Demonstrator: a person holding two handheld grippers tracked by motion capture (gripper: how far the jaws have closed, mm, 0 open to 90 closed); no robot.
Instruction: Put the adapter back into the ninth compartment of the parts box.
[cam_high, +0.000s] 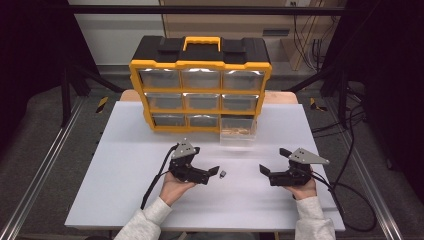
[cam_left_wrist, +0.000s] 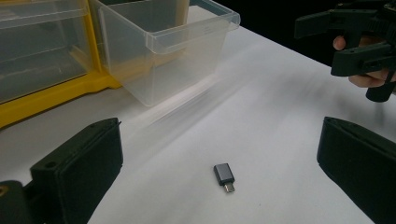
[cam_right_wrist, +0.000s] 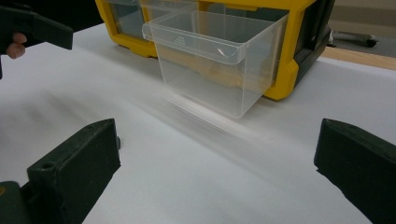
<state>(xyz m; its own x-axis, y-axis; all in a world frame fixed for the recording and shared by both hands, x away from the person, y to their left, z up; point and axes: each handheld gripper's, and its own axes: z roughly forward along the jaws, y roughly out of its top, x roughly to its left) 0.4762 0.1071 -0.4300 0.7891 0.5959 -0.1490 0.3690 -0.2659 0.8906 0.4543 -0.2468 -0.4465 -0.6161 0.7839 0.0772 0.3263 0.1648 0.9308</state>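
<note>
Small grey USB adapter (cam_left_wrist: 224, 175) lying flat on the white table (cam_high: 125, 170), just ahead of the left gripper (cam_high: 216, 171), between its wide-open jaws, untouched, right gripper (cam_high: 265, 170) also open, well apart

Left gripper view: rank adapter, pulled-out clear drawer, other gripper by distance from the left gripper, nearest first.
1. Small grey adapter, on the table just ahead of the left gripper, between its open jaws.
2. Clear drawer, ahead, pulled out of the yellow organizer.
3. Right gripper, far upper right.
</note>
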